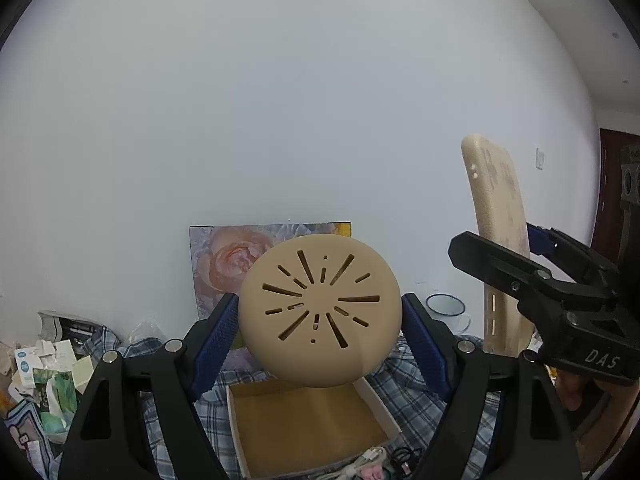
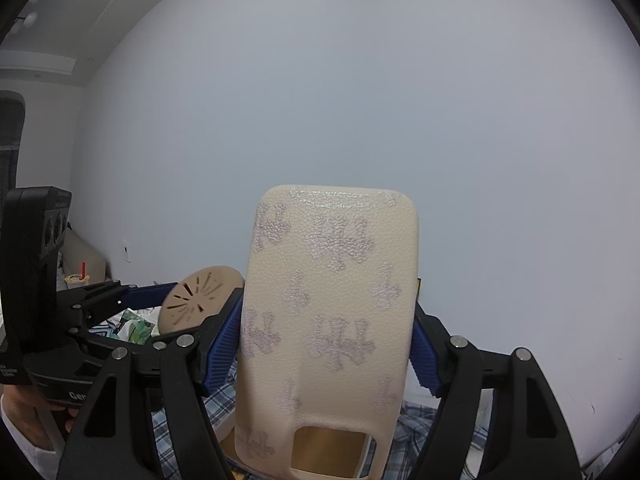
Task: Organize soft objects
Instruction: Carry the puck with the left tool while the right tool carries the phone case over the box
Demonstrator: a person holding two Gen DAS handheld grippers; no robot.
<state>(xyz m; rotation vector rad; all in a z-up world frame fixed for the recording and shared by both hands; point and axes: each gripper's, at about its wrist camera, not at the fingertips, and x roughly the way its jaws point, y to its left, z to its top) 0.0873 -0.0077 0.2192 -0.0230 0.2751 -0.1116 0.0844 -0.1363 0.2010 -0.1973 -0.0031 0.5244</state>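
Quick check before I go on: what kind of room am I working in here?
Likely a bedroom or lived-in home room: plaid bedding under an open cardboard box, a floral picture leaning on the plain white wall, and an enamel mug.

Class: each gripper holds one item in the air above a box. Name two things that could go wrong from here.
1. The left gripper pinches the round slotted disc only at its curved edges; it might slip and miss the cardboard box below.
2. The right gripper holds the phone case close by; the two could collide.
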